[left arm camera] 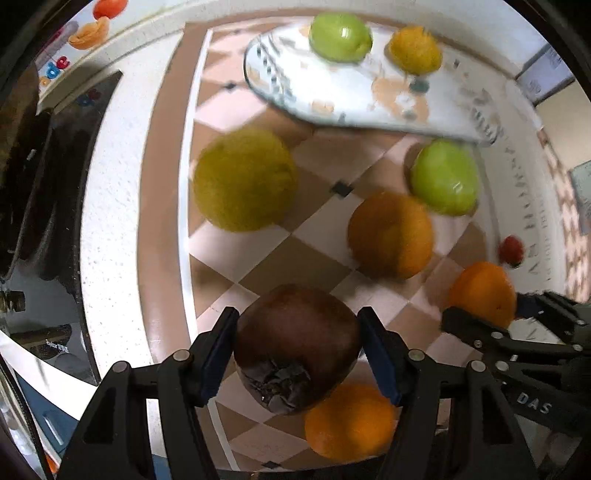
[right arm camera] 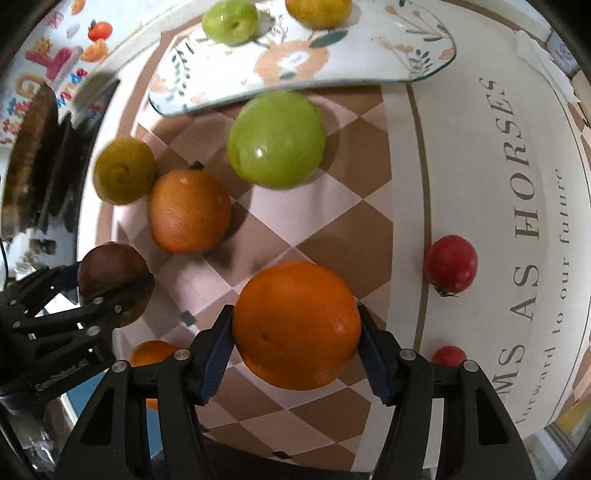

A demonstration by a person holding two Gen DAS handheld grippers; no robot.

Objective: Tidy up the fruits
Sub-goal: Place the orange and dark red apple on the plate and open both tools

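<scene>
My left gripper (left arm camera: 297,347) is shut on a dark brown persimmon-like fruit (left arm camera: 297,343), held above the checkered cloth; it also shows in the right wrist view (right arm camera: 110,277). My right gripper (right arm camera: 295,332) is shut on an orange (right arm camera: 297,325), also seen in the left wrist view (left arm camera: 482,291). A floral plate (right arm camera: 369,55) at the back holds a green apple (right arm camera: 231,20) and a yellow citrus (right arm camera: 319,11). On the cloth lie a green apple (right arm camera: 277,138), an orange (right arm camera: 188,210), a yellow-green citrus (right arm camera: 123,170) and another orange (left arm camera: 349,421).
Two red tomatoes (right arm camera: 450,264) (right arm camera: 448,356) lie on the white lettered part of the cloth at the right. A dark stovetop (left arm camera: 55,184) lies beyond the cloth's left edge. A wall with colourful stickers (right arm camera: 55,62) stands at the back left.
</scene>
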